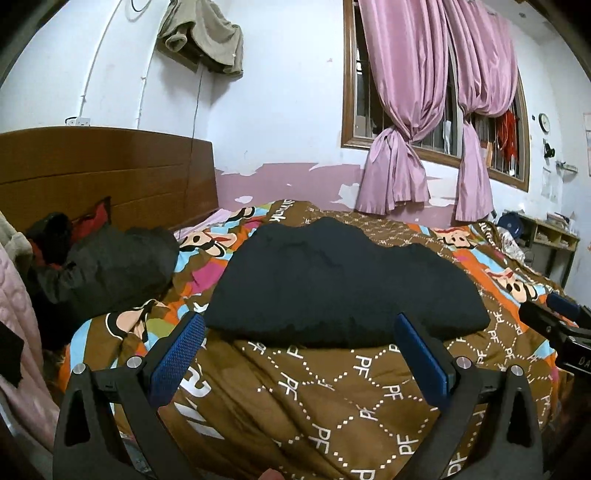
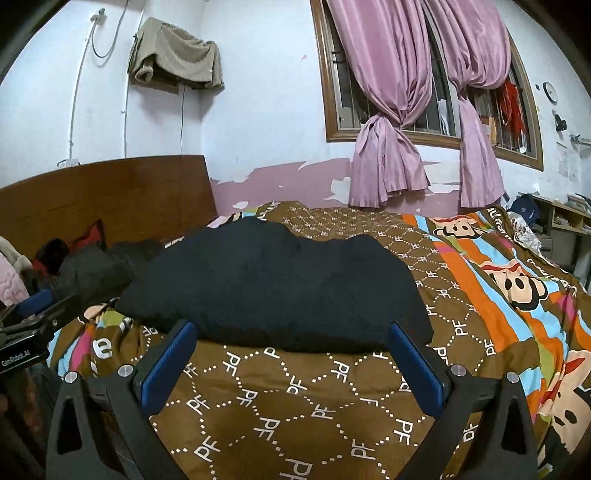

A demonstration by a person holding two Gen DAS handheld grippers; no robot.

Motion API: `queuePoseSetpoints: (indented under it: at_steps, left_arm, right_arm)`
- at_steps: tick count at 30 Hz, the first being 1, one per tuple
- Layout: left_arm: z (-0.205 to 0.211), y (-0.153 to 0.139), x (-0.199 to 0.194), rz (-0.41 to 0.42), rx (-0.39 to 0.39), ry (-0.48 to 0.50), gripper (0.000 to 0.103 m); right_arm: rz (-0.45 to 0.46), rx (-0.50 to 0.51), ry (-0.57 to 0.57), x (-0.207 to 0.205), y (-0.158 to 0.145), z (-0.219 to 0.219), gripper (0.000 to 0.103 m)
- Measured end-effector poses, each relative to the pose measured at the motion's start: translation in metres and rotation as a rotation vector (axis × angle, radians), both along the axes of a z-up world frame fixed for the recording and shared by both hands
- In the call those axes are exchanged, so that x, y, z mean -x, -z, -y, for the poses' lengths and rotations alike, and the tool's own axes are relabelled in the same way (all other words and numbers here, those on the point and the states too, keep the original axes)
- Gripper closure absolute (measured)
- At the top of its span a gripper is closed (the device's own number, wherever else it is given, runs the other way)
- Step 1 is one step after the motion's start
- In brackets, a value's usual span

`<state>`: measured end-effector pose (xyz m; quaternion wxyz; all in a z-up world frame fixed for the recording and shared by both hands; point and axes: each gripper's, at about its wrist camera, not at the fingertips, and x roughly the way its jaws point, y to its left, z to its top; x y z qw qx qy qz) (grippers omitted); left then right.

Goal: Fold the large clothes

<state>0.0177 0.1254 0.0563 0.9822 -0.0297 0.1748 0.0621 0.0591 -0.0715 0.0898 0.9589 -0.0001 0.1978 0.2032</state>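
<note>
Two grippers, both spread wide, nothing between the blue pads. Left gripper [image 1: 299, 332] just short of the near edge of the garment [image 1: 343, 284], fingertips [image 1: 192, 325] at or over that edge; contact impossible to judge. Right gripper [image 2: 291, 336] likewise at the near edge of the same dark piece [image 2: 277, 280], tips overlapping its outline, touching or not unclear. Lies folded into a thick flat bundle on the quilt [image 1: 317, 391], mid-bed, near edge toward the cameras. So dark that seams, sleeves and collar cannot be made out; kind of clothing not tellable. Far edge lumpy, two humps.

Part of the right gripper at the right border of the left view, cut off by the frame; part of the left one at the left border of the right view, also clipped. Dark pile [image 1: 110, 266] against the headboard [image 1: 107, 173], something red half buried in it, contents indistinct. Pink padded cloth at the far left, cropped. Curtains [image 1: 436, 110] knotted over a barred window. Beige cloth [image 1: 203, 33] draped high on the wall, whatever is beneath it hidden. Shelf [image 1: 554, 236] at far right, small and warped by the lens.
</note>
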Motion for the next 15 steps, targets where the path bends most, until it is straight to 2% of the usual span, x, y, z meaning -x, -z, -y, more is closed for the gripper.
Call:
queuePoseSetpoints:
  at_steps: [15]
  left_arm:
    - [0.0054,0.0102,-0.0001,-0.031,-0.004,0.007,0.003]
  right_arm:
    - [-0.015,0.003,0.01,-0.0034,0.0037,-0.0001,0.0]
